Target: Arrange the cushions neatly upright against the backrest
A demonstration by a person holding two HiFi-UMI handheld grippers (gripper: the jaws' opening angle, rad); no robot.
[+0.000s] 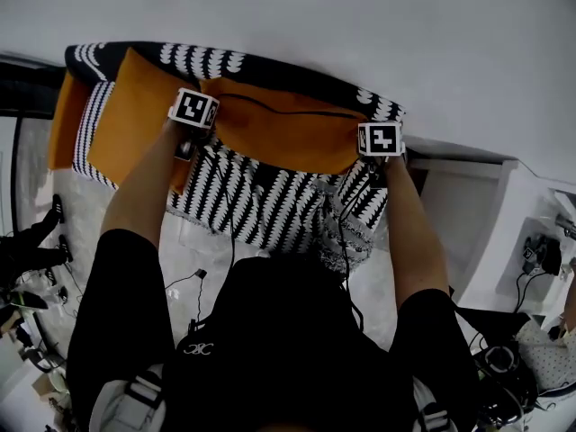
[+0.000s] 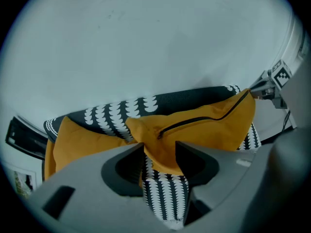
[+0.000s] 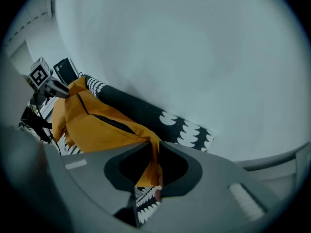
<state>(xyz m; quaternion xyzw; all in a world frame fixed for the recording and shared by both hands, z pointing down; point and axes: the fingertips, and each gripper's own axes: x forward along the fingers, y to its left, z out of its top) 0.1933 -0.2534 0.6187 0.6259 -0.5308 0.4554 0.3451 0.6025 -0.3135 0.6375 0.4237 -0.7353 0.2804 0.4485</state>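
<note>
An orange zippered cushion (image 1: 279,133) stands along the black-and-white patterned sofa backrest (image 1: 270,66), stretched between both grippers. My left gripper (image 1: 186,131) is at its left top corner. In the left gripper view the jaws (image 2: 159,147) stand apart, with the cushion corner (image 2: 160,149) lying loosely between them. My right gripper (image 1: 379,144) is at the right top corner. In the right gripper view its jaws (image 3: 154,147) pinch a thin fold of the orange cushion (image 3: 92,125). A second orange cushion (image 1: 126,124) leans against the backrest to the left.
The patterned seat (image 1: 270,201) spreads below the cushions. A further orange piece (image 1: 61,120) hangs at the sofa's far left end. The white wall (image 1: 360,25) rises behind. A white cabinet (image 1: 468,223) stands right. Cables (image 1: 193,282) and clutter (image 1: 36,241) lie on the floor.
</note>
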